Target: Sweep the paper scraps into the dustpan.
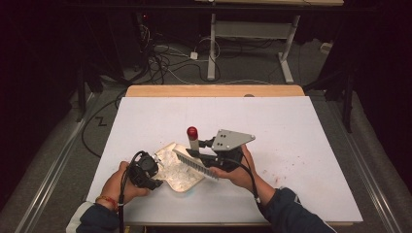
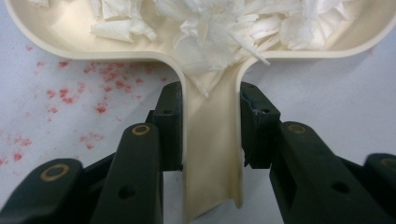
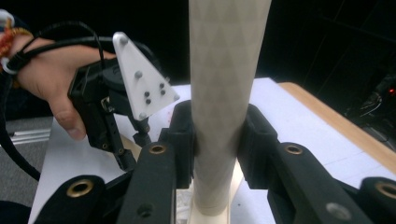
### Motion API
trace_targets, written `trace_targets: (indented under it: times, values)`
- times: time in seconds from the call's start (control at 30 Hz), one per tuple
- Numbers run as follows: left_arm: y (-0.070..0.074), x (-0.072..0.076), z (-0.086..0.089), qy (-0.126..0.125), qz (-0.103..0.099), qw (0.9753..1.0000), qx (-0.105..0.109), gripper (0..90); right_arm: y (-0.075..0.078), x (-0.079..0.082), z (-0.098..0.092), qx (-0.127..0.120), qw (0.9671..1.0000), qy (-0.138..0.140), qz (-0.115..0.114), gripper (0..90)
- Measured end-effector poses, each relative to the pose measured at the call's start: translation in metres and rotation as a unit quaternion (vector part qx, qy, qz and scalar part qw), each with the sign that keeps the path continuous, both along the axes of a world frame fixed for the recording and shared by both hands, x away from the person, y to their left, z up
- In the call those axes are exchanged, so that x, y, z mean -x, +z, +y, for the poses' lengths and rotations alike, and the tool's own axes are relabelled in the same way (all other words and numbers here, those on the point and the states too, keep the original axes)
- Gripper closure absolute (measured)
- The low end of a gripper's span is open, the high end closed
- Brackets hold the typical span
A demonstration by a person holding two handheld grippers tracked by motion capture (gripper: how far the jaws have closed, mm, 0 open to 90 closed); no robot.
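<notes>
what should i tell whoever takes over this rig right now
Left gripper: shut on the cream dustpan's handle, pan flat on the white table.
Right gripper: shut on the brush handle, red-capped end up, bristles at the pan's mouth.
Done: a pile of white paper scraps lies in the pan.
Left: probably empty the pan; red specks on the table beside the handle may still need sweeping.

A wooden table [image 1: 214,90] carries a white sheet [image 1: 291,126] flecked red, with a cream dustpan [image 1: 187,180] resting on it.
</notes>
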State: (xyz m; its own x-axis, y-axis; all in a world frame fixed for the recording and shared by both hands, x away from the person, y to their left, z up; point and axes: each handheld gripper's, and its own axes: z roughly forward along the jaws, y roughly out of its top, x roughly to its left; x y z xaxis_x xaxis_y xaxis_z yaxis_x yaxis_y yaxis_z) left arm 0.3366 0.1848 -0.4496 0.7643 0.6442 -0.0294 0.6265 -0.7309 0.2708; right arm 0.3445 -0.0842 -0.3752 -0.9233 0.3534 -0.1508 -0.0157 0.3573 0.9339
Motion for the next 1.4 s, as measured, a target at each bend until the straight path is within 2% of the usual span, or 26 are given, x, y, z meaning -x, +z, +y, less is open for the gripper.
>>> trace_targets:
  times: [0.13,0.2,0.4,0.6,0.8,0.97,1.1,1.23,1.4]
  values:
    - [-0.001,0.000,0.000,0.003,0.004,1.0000,0.001,63.0,0.009,-0.002,-0.021,-0.027,0.9995,-0.014,0.005,70.6]
    - [-0.001,0.000,-0.001,0.002,0.003,1.0000,0.000,63.0,0.012,-0.002,-0.030,-0.030,0.9991,-0.030,-0.004,70.6]
    - [0.000,0.001,0.000,0.004,0.001,1.0000,0.003,63.0,0.011,-0.005,-0.048,-0.016,0.9980,-0.062,-0.002,70.6]
    - [-0.001,0.001,0.000,0.004,-0.002,1.0000,0.003,63.0,0.015,-0.006,-0.080,-0.011,0.9959,-0.090,0.007,70.6]
    - [-0.001,0.002,0.000,0.006,-0.007,1.0000,0.003,62.9,0.018,-0.002,-0.115,-0.006,0.9933,-0.115,0.011,70.6]
    - [0.000,0.002,0.000,0.007,-0.013,0.9999,0.005,62.9,0.018,0.002,-0.136,-0.003,0.9909,-0.134,0.014,70.6]
    - [-0.002,0.001,0.003,0.017,-0.018,0.9996,0.013,62.7,0.021,0.007,-0.155,-0.008,0.9896,-0.142,0.023,70.5]
    - [-0.003,0.000,0.004,0.024,-0.023,0.9993,0.015,62.5,0.022,0.015,-0.176,-0.021,0.9868,-0.158,0.031,70.6]
    - [-0.003,-0.001,0.007,0.037,-0.028,0.9987,0.020,62.6,0.021,0.024,-0.194,-0.012,0.9858,-0.163,0.038,70.5]
